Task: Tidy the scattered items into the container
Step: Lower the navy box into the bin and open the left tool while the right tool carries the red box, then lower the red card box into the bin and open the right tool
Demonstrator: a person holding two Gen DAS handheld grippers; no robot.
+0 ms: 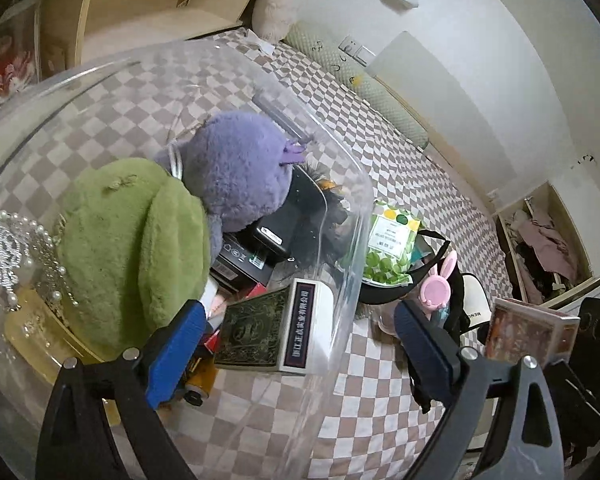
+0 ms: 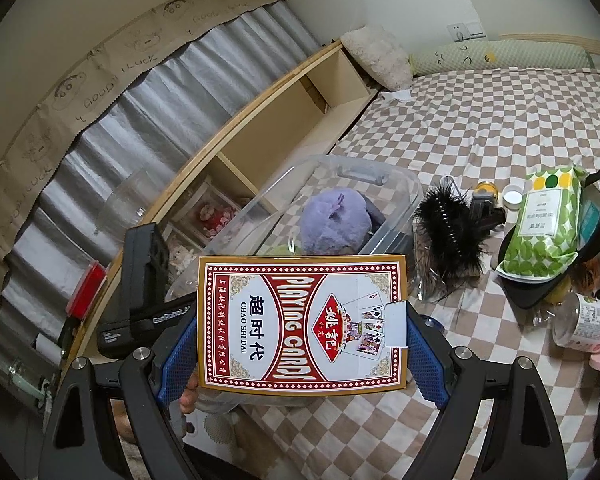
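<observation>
Right gripper [image 2: 300, 344] clamped across a red-and-white playing card box [image 2: 302, 322], held up in the air just short of the clear plastic container [image 2: 396, 184] on the checkered bed [image 2: 480, 120]. Left gripper [image 1: 296, 348] spread wide and empty, poised over the container's near corner, above a dark green card box [image 1: 256, 324] already lying inside beside a green plush [image 1: 132, 248] and a purple plush [image 1: 240, 172].

Likely step: dropping the held box into the container. Best carried forward over the rim, lowered into the free patch beside the purple plush, then let go only once well below the wall. Worth keeping clear of the left gripper hanging over the same corner.

Remaining on the bed past the container's far side: black feathery hair clip [image 2: 448, 220], green wipes pack [image 2: 540, 224], small jar [image 2: 584, 320].
</observation>
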